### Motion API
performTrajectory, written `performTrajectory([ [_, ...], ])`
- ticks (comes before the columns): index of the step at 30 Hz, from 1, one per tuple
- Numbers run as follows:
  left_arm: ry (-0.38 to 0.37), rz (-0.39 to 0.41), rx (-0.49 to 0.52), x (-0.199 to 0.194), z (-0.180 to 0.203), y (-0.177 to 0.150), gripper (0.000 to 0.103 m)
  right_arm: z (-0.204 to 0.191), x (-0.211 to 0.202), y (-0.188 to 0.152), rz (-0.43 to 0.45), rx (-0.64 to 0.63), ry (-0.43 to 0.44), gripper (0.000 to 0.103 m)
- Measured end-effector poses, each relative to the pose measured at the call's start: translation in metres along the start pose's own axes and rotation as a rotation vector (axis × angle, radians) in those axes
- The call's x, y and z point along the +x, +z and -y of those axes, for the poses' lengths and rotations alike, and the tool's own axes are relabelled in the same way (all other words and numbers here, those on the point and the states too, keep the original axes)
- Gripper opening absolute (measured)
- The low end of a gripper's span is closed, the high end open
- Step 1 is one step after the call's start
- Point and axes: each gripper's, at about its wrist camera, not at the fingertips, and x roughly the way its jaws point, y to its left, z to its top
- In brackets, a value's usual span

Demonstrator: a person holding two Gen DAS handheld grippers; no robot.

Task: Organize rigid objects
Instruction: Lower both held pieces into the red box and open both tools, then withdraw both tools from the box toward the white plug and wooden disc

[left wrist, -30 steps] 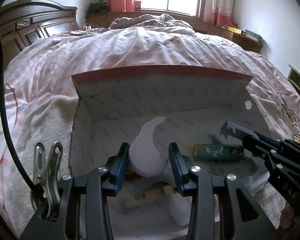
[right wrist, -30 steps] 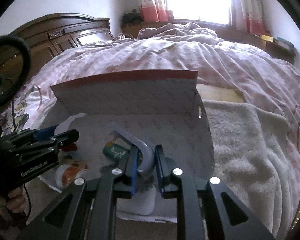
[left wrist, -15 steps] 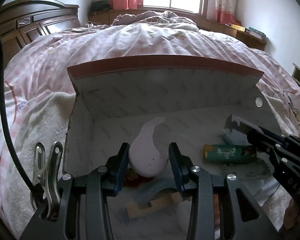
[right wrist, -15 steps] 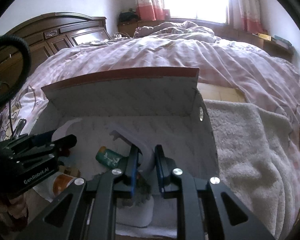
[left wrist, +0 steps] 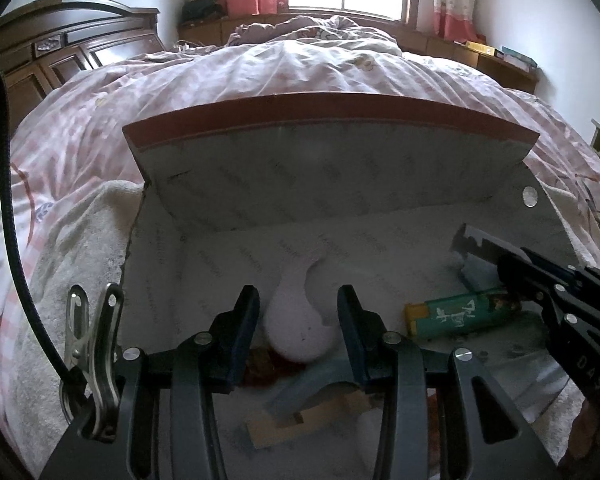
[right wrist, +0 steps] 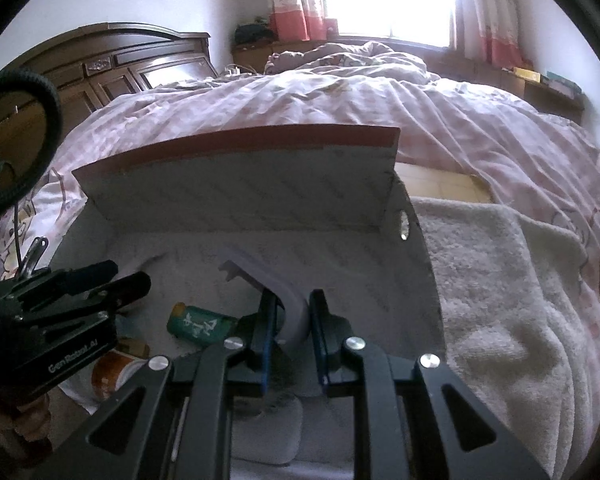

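While both grippers hover over the open box (left wrist: pixel 340 184) on the bed, each carries 1 piece: the left gripper (left wrist: pixel 298 320) pinches a white rounded piece (left wrist: pixel 296 332), the right gripper (right wrist: pixel 292 316) is pressed tight on a thin curved white piece (right wrist: pixel 276 280). A green tube (left wrist: pixel 460 316) already lies in the box, just right of the left gripper. Both held pieces remain to be set down. Beneath the left gripper, wooden and bluish pieces (left wrist: pixel 312 404) are half hidden and hard to identify.
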Motion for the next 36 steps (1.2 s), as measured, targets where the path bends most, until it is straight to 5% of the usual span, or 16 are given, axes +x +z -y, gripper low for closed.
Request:
performTrajectory([
  [6,0.014,-0.003,0.010,-0.001,0.002,0.000,0.041,0.001,-0.001,0.000,0.001,0.016,0.011,0.021],
  [13,-0.001,0.008,0.005,-0.015,0.003,-0.001,0.051,-0.003,-0.013,0.000,0.015,0.038,0.070,0.050],
  [19,0.001,0.027,0.009,-0.031,0.004,-0.006,0.053,-0.005,-0.032,-0.003,0.039,0.044,0.067,0.060],
  [36,-0.011,0.046,0.000,-0.085,0.005,-0.037,0.053,-0.017,-0.077,-0.031,0.018,0.060,0.108,0.062],
])
